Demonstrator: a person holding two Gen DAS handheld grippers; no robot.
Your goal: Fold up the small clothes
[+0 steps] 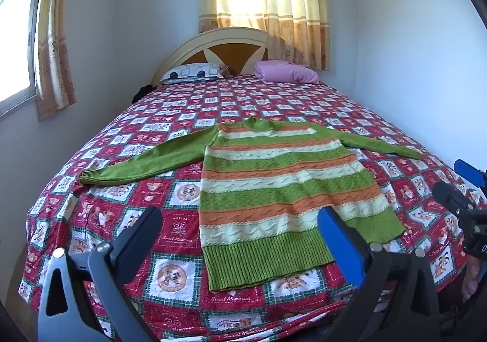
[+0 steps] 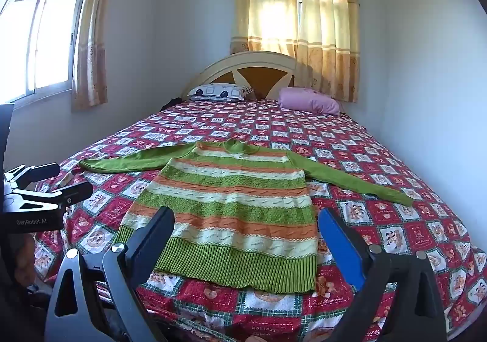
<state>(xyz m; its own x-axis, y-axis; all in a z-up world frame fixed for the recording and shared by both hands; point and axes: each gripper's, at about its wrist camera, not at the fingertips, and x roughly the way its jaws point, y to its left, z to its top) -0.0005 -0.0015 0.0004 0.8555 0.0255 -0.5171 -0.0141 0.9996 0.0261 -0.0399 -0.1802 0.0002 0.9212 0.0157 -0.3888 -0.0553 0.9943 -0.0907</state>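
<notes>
Two pillows [image 1: 194, 71] lie beyond the flat sweater [image 1: 274, 189]; each hand-held gripper [image 1: 240, 238] [image 2: 246, 238] gapes empty.

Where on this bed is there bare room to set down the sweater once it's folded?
Bare bedspread lies between the sweater and the two pillows, and below each spread sleeve beside the body. The middle is taken by the sweater; the head end is crowded by pillows.

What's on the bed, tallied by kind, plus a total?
Striped sweater: 1
Pillows: 2, patterned pillow and pink pillow
Total: 3, all lying on the red patchwork bedspread
</notes>
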